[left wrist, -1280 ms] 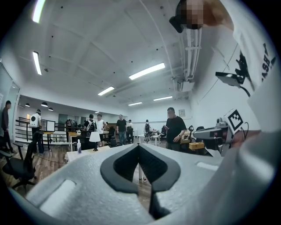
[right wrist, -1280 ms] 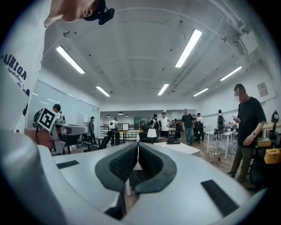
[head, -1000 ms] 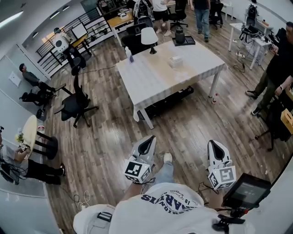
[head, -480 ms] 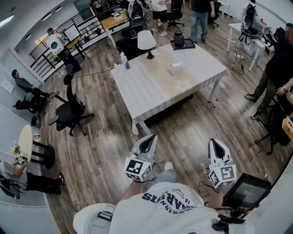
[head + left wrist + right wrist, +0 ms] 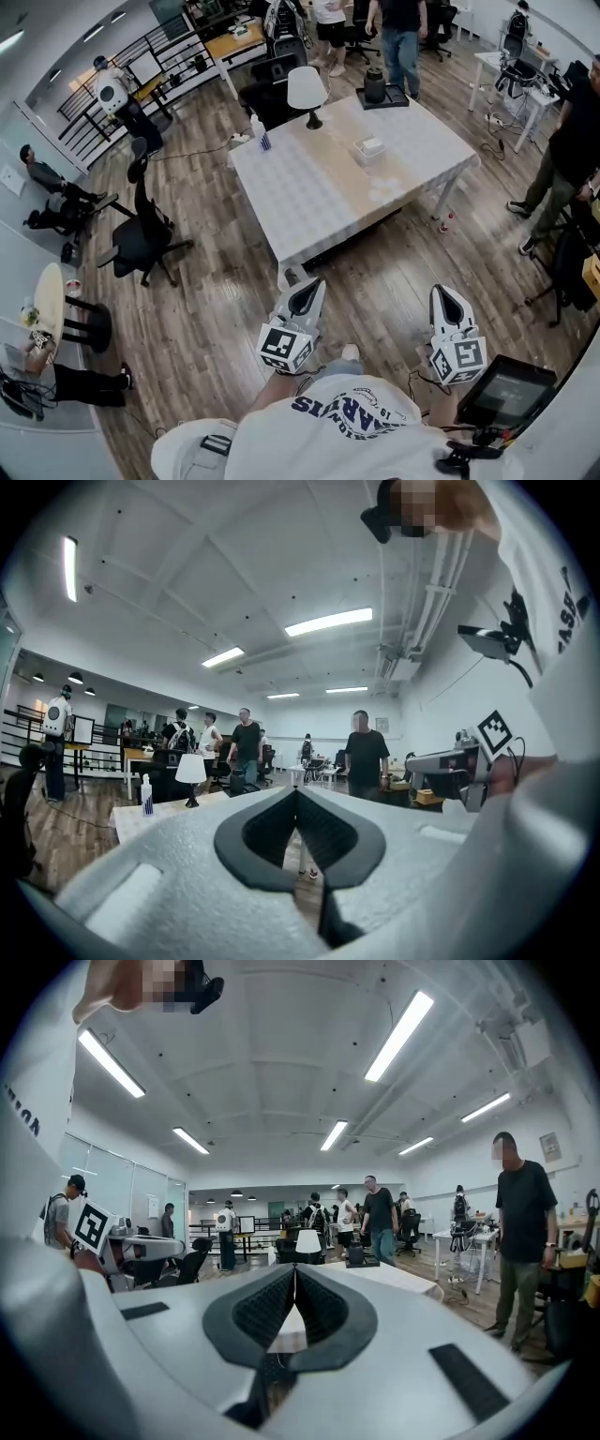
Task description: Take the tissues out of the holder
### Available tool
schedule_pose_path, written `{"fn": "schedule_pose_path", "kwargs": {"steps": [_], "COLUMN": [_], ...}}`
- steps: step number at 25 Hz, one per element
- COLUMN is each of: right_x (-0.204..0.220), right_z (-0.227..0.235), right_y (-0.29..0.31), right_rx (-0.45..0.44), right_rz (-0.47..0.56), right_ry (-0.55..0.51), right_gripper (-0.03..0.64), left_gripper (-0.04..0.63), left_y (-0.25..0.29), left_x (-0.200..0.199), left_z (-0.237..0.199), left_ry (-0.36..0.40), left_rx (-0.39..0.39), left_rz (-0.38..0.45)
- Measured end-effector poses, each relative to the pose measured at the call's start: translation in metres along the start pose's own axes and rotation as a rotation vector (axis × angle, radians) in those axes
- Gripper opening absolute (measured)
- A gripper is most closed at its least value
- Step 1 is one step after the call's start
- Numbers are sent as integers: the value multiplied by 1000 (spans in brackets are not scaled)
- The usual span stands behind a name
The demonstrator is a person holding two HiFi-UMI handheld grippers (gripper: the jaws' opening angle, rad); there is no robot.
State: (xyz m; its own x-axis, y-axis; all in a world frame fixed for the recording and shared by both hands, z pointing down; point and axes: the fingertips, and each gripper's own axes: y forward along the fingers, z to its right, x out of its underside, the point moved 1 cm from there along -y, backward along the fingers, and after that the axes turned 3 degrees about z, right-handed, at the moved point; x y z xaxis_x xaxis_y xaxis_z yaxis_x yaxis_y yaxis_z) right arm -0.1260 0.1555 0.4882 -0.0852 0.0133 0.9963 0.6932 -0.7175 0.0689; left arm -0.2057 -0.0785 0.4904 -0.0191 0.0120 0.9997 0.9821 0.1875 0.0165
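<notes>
Tissue holder: one, on one table; left claw and right claw pressed together.

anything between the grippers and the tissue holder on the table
Nothing visible does. Only open floor and bare table lie between the left gripper, the right gripper and the tissue holder. The lamp and bottle stand at the far side, off that line.

In the head view we see the small pale box-shaped tissue holder on the white rectangular table only as a tiny block, too small to tell tissues from holder. In the gripper views, the grey shells of the left gripper and right gripper cover most of that table. The wearer's white printed shirt runs off the head view's bottom edge.
</notes>
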Motion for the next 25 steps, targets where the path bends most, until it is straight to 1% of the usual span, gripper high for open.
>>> {"fn": "schedule_pose_path", "kwargs": {"steps": [3,7,13,17,21,25], "right_x": [-5,-2,7,10,7,6], "right_z": [-2,-5,1,6,7,11], "right_y": [16,31,27,27,37,57], "right_rx": [8,20,74,100,98,80], "right_rz": [1,-9,-42,-48,-45,-29], "right_ry": [5,20,1,18,-7,3], "right_gripper": [9,9,9,9,9,9], "left_gripper": [2,2,2,2,2,2], "left_y": [5,13,24,27,34,47], "left_x": [0,9,17,20,19,19], "left_z": [-17,-38,-33,-30,-31,-44], "left_ry": [2,-20,-30,-39,-19,-12], "left_rx": [-3,-6,53,75,89,72], "left_rz": [-5,-4,2,-8,-16,-14]}}
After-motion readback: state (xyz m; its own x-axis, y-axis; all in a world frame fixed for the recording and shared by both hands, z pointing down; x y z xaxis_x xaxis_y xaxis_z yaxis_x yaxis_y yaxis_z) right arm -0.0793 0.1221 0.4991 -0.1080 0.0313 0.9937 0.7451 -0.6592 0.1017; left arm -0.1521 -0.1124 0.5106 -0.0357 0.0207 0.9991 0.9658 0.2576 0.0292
